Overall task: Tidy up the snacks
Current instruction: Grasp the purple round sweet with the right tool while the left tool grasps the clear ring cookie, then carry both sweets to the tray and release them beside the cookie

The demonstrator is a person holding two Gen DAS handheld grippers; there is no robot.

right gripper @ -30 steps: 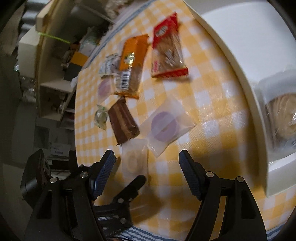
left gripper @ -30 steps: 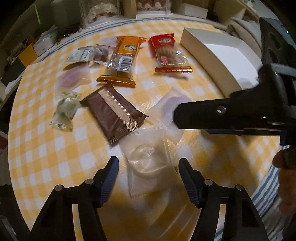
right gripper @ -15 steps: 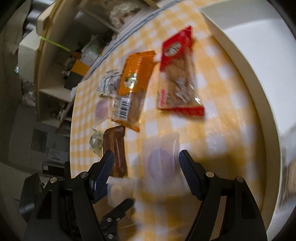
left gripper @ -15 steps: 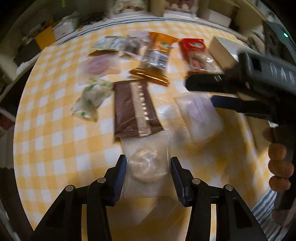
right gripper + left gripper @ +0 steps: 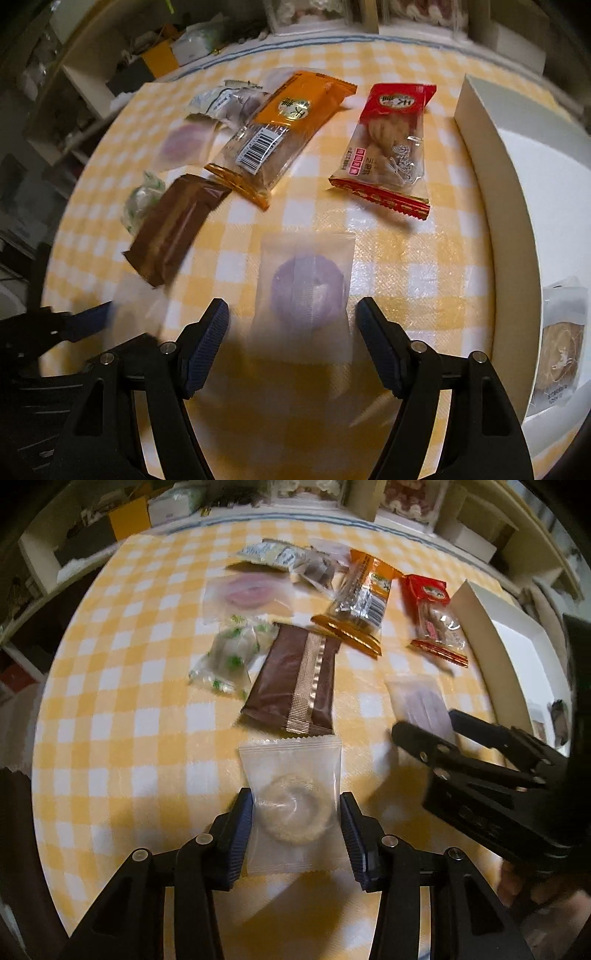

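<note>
Your left tool (image 5: 295, 821) points down at the yellow-checked worktop (image 5: 122, 738), its two pads pressed against the side edges of a clear packet holding a pale round cake (image 5: 293, 805); the packet lies flat, just below the brown wrapper (image 5: 295, 681). Your right tool (image 5: 291, 343) straddles a frosted packet with a purple pastry (image 5: 308, 291). Its jaws are closing, each pad standing clear of the packet's edges, so nothing is grasped. In the left wrist view, the right tool (image 5: 424, 725) enters from the right over that same frosted packet (image 5: 419, 701). Beyond lie the orange packet (image 5: 284, 136) and the red packet (image 5: 388, 144), well apart from either tool. The white box (image 5: 491, 173) stands along the right edge of the worktop, with one wrapped cake (image 5: 559, 345) inside.
</note>
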